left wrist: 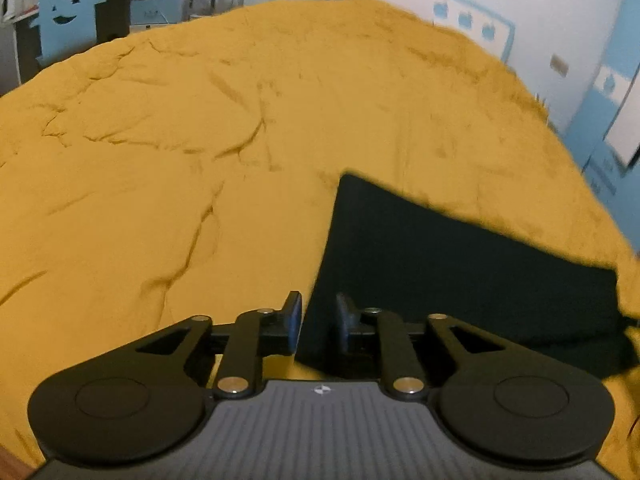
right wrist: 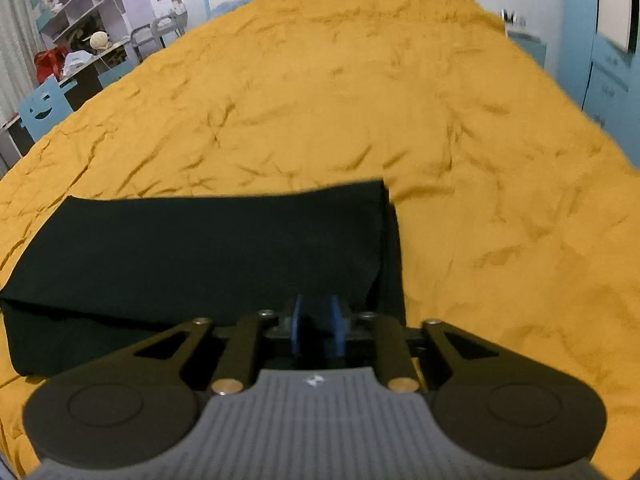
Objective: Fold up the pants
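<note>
A mustard-yellow bedspread [left wrist: 200, 140] fills the view ahead of both grippers, rumpled into shallow creases. On it lie the black pants [right wrist: 208, 248], already folded into a compact rectangle with layered edges showing at its right end. In the right wrist view they sit directly ahead of and beneath the fingers, stretching off to the left; in the left wrist view they sit ahead and to the right.

The left gripper [left wrist: 318, 320] hangs over the near left edge of the pants with its jaws apart, a gap of cloth and bedspread visible between the blue pads [left wrist: 294, 316]. The right gripper [right wrist: 316, 330] has its pads close together with dark fabric between them; whether they actually pinch the cloth I cannot tell.

The fold looks nearly complete, so the step in hand is probably a last tidy or release. To do it well, lift both grippers straight up and away rather than dragging, so the stacked layers stay aligned.

No containers appear on the bed; shelves [right wrist: 76, 4] beyond it are too blurred to read.
</note>
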Motion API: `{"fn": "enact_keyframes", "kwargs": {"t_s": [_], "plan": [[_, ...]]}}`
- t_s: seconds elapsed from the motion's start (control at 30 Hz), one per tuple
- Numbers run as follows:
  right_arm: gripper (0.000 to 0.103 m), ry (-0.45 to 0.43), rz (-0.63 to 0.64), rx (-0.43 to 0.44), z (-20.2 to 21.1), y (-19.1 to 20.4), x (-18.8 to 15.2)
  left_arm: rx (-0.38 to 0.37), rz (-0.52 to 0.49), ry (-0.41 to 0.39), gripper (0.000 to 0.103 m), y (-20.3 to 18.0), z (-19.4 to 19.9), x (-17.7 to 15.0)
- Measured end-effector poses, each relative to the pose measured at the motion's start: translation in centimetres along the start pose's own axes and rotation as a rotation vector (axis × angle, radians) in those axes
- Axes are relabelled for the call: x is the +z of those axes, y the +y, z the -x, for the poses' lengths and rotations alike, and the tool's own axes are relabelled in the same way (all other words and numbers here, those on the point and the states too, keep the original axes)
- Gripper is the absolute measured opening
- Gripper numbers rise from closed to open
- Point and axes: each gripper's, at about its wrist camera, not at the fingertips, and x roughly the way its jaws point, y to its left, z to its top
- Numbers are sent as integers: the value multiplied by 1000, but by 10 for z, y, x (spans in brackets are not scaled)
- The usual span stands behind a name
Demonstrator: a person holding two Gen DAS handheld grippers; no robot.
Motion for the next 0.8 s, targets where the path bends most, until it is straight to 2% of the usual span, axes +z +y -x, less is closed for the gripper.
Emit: {"fn": "enact_keyframes", "kwargs": {"t_s": [0.07, 0.13, 0.17, 0.33, 0.43, 0.57, 0.8], "plan": [[17, -20, 20, 5, 9, 10, 1, -31, 51, 0, 36, 6, -9, 10], [17, -34, 35, 14, 15, 22, 0, -77, 103, 12, 50, 14, -22, 15], [17, -40, 46, 25, 18, 30, -2, -92, 127, 22, 52, 17, -28, 17], [16, -48, 89, 75, 16, 69, -3, -151, 257, 49, 53, 34, -55, 17], [11, -40, 133, 76, 6, 95, -5, -189, 318, 82, 53, 42, -70, 15], [4, -15, 166, 91, -9, 123, -11, -216, 304, 93, 53, 40, -79, 13], [1, 29, 196, 86, -32, 139, -20, -236, 290, 98, 25, 35, -84, 12]]}}
